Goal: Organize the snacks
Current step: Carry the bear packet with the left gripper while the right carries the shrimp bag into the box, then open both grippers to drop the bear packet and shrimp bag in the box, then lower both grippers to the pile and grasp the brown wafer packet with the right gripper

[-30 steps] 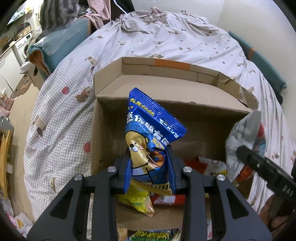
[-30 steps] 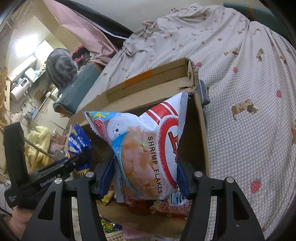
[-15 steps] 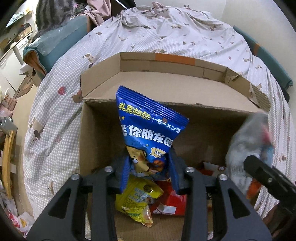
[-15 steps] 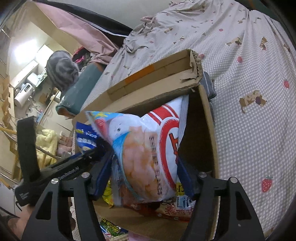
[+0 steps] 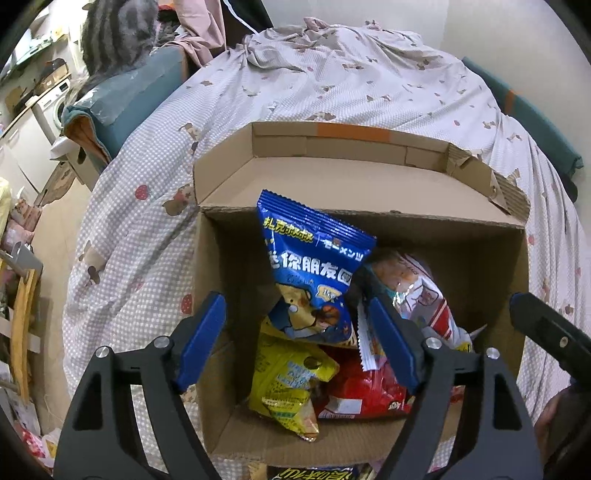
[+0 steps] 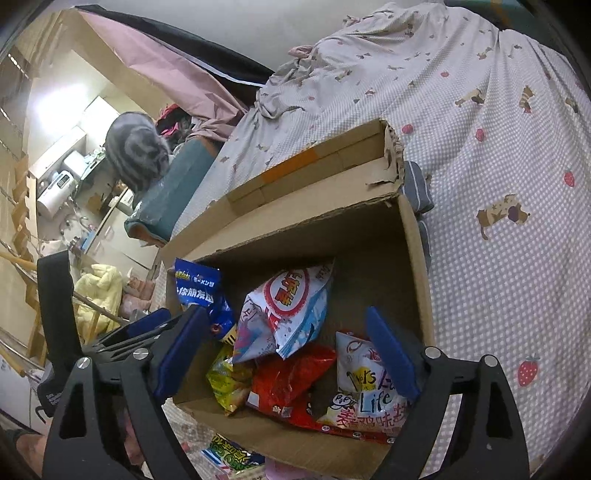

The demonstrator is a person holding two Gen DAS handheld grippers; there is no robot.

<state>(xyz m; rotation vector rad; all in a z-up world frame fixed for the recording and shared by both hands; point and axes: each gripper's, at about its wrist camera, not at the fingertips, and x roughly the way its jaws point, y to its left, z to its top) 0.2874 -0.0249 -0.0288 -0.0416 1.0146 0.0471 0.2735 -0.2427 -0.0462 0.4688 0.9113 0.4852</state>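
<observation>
An open cardboard box (image 5: 406, 181) (image 6: 413, 258) sits on a bed and holds several snack bags. A blue snack bag (image 5: 314, 269) (image 6: 197, 288) stands in the box on a yellow bag (image 5: 291, 380) (image 6: 229, 384). A white and red shrimp flakes bag (image 6: 288, 306) (image 5: 417, 291) lies in the box beside a red bag (image 5: 362, 391) (image 6: 288, 376) and a white bag (image 6: 365, 395). My left gripper (image 5: 295, 343) is open and empty above the box. My right gripper (image 6: 288, 354) is open and empty above the box.
The bed has a checked cover (image 5: 140, 229) (image 6: 509, 184) around the box. A grey cat (image 6: 136, 151) (image 5: 114, 33) sits on a teal cushion (image 5: 125, 99) at the back left. More snack packets (image 6: 236, 458) lie at the box's near side.
Both grippers have opened. The blue bag and the shrimp flakes bag have dropped free into the box.
</observation>
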